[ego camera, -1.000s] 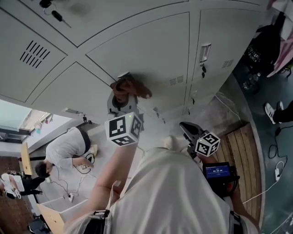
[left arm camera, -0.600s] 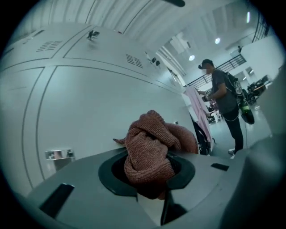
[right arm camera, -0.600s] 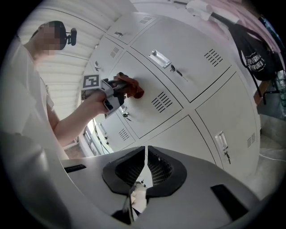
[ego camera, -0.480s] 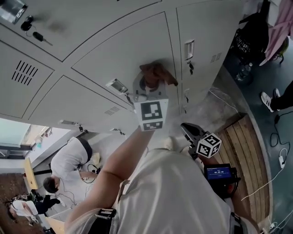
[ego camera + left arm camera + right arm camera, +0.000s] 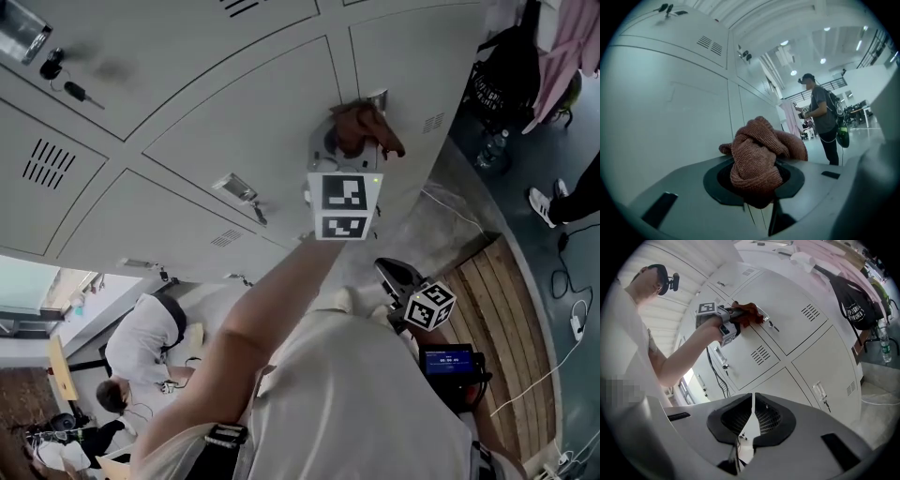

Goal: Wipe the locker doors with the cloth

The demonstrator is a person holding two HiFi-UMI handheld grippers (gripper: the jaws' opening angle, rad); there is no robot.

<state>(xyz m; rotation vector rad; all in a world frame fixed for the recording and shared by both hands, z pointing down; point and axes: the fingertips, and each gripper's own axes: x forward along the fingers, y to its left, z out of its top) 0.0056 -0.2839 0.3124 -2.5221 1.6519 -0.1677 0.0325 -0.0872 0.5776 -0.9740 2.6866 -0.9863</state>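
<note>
Now, your left tongs (image 5: 349, 152): clamped on the cloth (image 5: 367, 126), which bulges out from between the two tips in a crumpled reddish-brown wad. Your bare arm (image 5: 253, 319) reaches up to them.
Cloth position: against a pale grey locker door (image 5: 246, 127), touching it just beside the handle (image 5: 379, 95) at the door's right edge. In the right gripper view, a small key (image 5: 772, 326) hangs just below the wad.
Your right tongs (image 5: 391, 273): pressed together with nothing between them, only a thin slit showing. You hold them low near your chest, well apart from the lockers, with the tips pointing toward the doors.
Marker cube (image 5: 344, 205): on the left tongs, just below the cloth in the head view.
Surroundings: a black bag (image 5: 503, 81) hangs to the right of the lockers. Wooden planks (image 5: 511, 305) lie on the floor at the right. A person (image 5: 141, 337) bends over on the floor at lower left.
</note>
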